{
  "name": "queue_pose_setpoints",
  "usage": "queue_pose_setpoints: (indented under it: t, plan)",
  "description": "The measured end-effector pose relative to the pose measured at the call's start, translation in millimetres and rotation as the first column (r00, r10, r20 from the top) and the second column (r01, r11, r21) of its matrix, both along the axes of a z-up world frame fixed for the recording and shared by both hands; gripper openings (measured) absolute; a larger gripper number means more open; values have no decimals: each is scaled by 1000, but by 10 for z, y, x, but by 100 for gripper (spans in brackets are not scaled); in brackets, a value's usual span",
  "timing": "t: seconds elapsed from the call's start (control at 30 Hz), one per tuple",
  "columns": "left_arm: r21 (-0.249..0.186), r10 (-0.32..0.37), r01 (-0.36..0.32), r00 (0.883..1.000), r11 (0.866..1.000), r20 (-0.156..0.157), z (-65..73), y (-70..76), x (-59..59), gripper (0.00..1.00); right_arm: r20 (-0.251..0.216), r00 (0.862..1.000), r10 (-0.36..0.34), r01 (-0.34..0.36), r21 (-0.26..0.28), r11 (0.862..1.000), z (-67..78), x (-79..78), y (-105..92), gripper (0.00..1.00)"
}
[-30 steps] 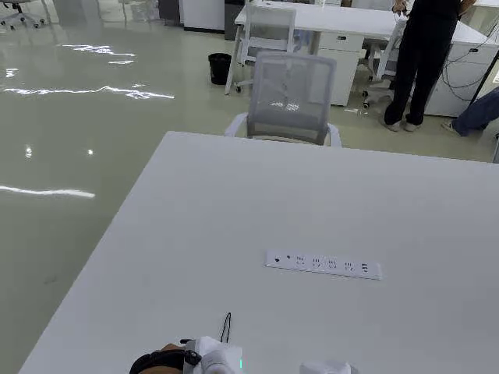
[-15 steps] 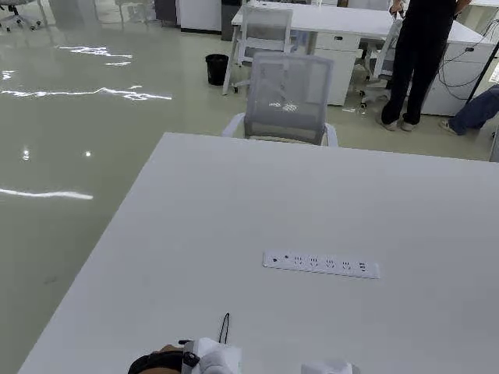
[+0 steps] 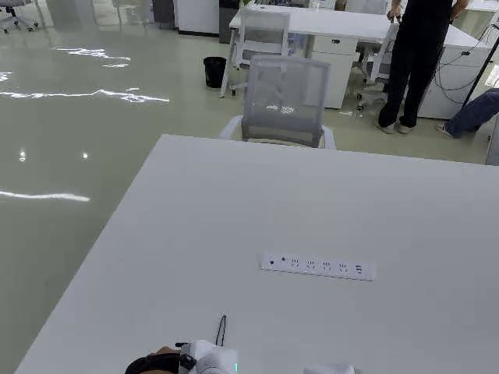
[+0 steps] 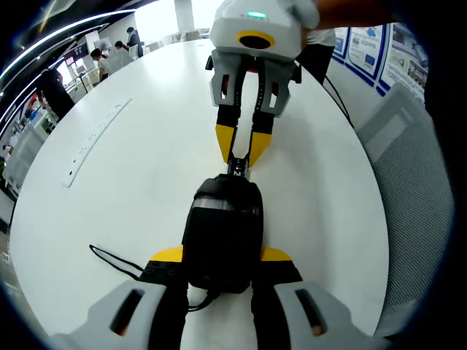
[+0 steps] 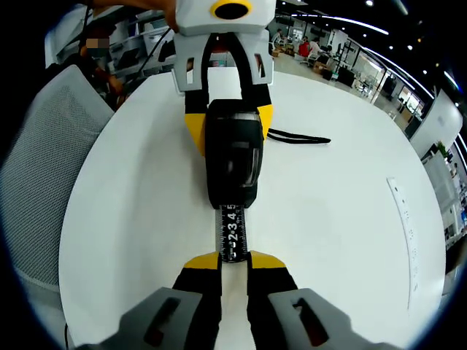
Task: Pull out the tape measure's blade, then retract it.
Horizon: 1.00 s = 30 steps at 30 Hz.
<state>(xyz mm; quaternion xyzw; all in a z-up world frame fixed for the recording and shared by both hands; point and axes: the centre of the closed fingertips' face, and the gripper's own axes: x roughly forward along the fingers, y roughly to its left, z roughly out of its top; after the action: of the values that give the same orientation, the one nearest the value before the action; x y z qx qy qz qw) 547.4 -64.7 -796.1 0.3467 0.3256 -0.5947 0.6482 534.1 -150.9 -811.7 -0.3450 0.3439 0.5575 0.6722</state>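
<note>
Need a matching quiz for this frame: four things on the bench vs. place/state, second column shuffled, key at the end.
Things:
1. tape measure case
2. blade
3. power strip
4. strap

Place or state:
A. lies flat on the table, apart from both grippers
B. pinched by the right gripper, a short length out of the case
C. trails loose on the table beside the case
D. clamped in the left gripper

Pairs: 1-D, 2-B, 3-A, 4-C
</note>
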Motion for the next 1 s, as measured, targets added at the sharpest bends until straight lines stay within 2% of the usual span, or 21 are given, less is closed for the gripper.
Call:
queue_pose_setpoints:
  t: [1.0]
  plan:
    - [1, -3, 3, 1000, 1000, -4, -14, -9, 3, 29, -14, 1000, -9, 9, -17, 1000, 12, -39, -191, 10]
